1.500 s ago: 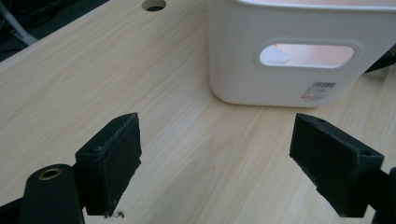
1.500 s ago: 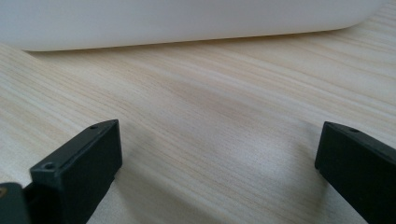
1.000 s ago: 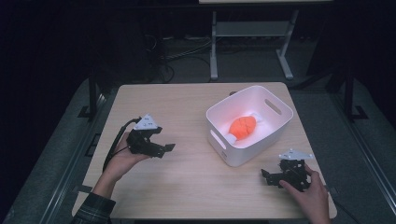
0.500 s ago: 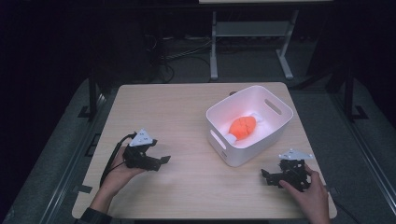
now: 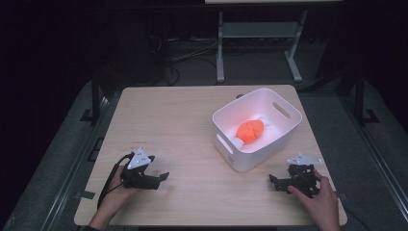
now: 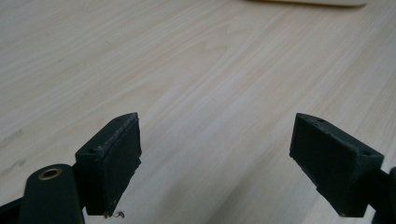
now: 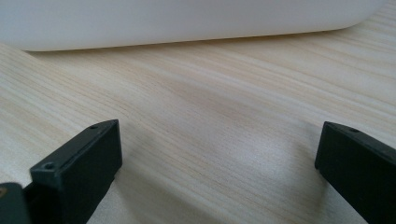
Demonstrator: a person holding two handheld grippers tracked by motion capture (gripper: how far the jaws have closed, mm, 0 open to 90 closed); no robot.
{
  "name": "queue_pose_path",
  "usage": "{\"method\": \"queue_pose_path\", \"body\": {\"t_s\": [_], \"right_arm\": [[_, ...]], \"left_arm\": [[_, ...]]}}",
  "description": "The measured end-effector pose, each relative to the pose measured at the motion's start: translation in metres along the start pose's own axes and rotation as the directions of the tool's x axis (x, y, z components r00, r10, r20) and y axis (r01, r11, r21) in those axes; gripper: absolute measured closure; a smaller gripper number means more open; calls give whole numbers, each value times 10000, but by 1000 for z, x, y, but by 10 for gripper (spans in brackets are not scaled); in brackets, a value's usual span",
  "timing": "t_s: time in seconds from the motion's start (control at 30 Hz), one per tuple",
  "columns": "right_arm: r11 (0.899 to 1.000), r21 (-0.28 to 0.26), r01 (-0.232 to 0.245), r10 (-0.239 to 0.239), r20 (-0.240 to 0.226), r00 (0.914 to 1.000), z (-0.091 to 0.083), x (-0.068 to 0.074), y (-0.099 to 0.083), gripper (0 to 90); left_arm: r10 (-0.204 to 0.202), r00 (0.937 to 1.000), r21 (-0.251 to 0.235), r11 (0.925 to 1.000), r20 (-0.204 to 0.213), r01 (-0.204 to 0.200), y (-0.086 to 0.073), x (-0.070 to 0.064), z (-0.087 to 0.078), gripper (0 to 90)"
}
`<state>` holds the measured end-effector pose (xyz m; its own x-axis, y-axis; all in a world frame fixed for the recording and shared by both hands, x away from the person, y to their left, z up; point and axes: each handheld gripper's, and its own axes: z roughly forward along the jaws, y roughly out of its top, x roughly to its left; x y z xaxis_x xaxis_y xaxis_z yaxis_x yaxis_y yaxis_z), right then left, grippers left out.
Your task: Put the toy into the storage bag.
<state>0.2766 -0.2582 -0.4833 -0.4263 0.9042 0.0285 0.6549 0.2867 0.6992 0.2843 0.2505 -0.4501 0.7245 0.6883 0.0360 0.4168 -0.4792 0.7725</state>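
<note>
Pale matt wood-grain table; smooth white plastic bin.

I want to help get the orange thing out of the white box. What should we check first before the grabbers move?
1. Left gripper open: ok, its jaws stand wide apart over bare wood.
2. Right gripper open: ok, its jaws are also spread with nothing between them.
3. Orange object reachable from above: ok, it lies uncovered inside the white bin.
4. Bin upright on the table: ok.
5. What the orange object is made of, soft or hard: cannot tell.
6. White thing under the orange object: cannot tell what it is.
</note>
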Motion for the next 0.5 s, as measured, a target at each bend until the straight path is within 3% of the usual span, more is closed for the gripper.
{"method": "queue_pose_path", "body": {"t_s": [0.3, 0.5], "right_arm": [[10000, -1, -3, 3, -1, 10000, 0, 0, 0, 2], [10000, -2, -4, 4, 0, 10000, 0, 0, 0, 2]], "left_arm": [[-400, 9987, 75, 9992, -310, 402, -22, 3, 0, 144], [-504, 9983, 463, 9976, -295, 517, -28, 4, 3, 136]]}}
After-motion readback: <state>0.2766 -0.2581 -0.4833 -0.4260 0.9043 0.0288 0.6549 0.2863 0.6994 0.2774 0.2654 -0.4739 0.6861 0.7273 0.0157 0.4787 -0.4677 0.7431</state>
